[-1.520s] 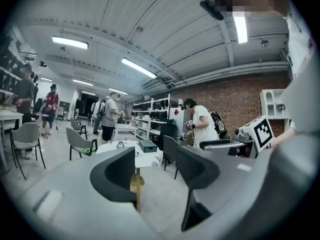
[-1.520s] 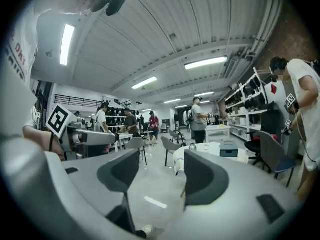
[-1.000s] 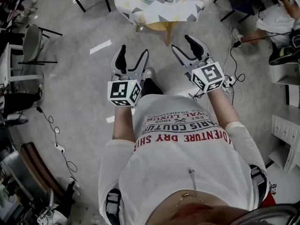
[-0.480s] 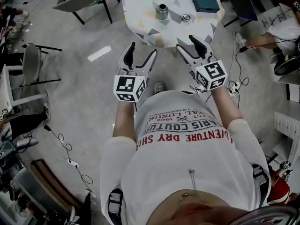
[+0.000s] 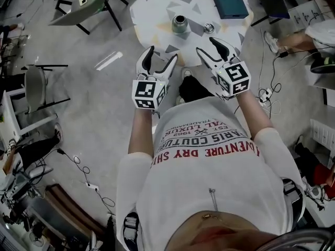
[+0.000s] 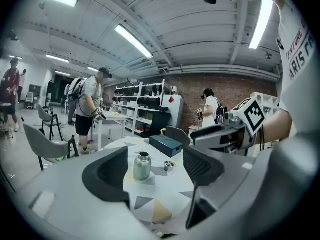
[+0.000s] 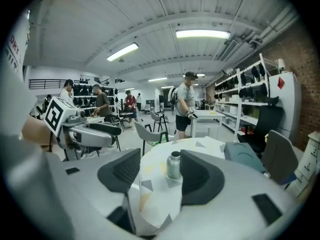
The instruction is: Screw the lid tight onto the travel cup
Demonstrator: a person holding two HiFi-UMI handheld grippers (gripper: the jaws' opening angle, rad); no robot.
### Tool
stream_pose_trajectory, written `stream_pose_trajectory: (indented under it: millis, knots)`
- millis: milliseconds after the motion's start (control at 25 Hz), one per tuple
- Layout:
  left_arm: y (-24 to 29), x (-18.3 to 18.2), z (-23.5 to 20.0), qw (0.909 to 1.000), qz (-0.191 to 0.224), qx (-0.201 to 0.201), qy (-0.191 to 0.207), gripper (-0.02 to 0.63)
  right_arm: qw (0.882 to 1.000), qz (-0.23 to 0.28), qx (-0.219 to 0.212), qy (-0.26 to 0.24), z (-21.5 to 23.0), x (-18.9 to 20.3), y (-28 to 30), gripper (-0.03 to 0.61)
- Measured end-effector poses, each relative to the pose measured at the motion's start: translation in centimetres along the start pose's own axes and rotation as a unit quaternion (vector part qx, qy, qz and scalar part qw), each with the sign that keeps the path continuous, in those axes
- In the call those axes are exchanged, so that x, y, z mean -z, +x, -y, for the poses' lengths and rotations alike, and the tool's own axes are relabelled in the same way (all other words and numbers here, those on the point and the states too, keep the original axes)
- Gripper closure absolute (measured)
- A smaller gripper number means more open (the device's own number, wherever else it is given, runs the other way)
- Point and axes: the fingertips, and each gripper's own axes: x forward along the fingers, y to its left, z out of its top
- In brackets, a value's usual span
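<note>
A steel travel cup (image 5: 179,23) stands upright and uncovered on a round table (image 5: 157,4) with a white patterned cloth. Its small metal lid (image 5: 209,27) lies on the cloth just right of it, apart from it. Both of my grippers hover at the table's near edge, short of the cup. The left gripper (image 5: 159,59) is open and empty. The right gripper (image 5: 209,47) is also open and empty. The left gripper view frames the cup (image 6: 142,166) and lid (image 6: 169,166) between its jaws. From the right gripper view only the cup (image 7: 173,165) shows; the lid is hidden.
A teal box (image 5: 227,1) lies at the table's far right. Grey chairs (image 5: 36,77) and a folding table (image 5: 78,9) stand to the left. Cables and a power strip (image 5: 264,94) lie on the floor at right. Other people stand near the shelves (image 7: 186,109).
The person has stepped toward the table, which now sits lower and closer in the head view. Both grippers have come up to its near edge, still open.
</note>
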Motion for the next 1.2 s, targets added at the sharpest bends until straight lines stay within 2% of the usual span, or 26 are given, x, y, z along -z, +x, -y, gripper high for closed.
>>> stream_pose_trajectory:
  millis: [280,600,760,880,1200]
  knots:
    - [7.8,1.2,-3.5,0.9991,-0.039,0.013,-0.008,0.281,0.993,-0.115,0.003,0.011,7.2,3.6,5.5,0.328]
    - [15.4,4.6,-4.4,0.9946,-0.081,0.059,0.025,0.281,0.978,-0.207,-0.016,0.028,12.9,9.4,10.0,0.328]
    - [17.5,7.1,-4.3,0.9911,-0.102,0.078,0.035,0.279,0.964,-0.262,-0.037,0.042,14.5,12.7,11.4,0.328]
    - [18.8,8.9,-4.5,0.9867,-0.125,0.086,0.058,0.262,0.954,-0.293,-0.05,0.039,15.1,14.8,12.3,0.328]
    - [20.5,11.6,-4.9,0.9811,-0.157,0.091,0.068,0.253,0.936,-0.347,-0.052,0.017,15.2,18.2,12.9,0.328]
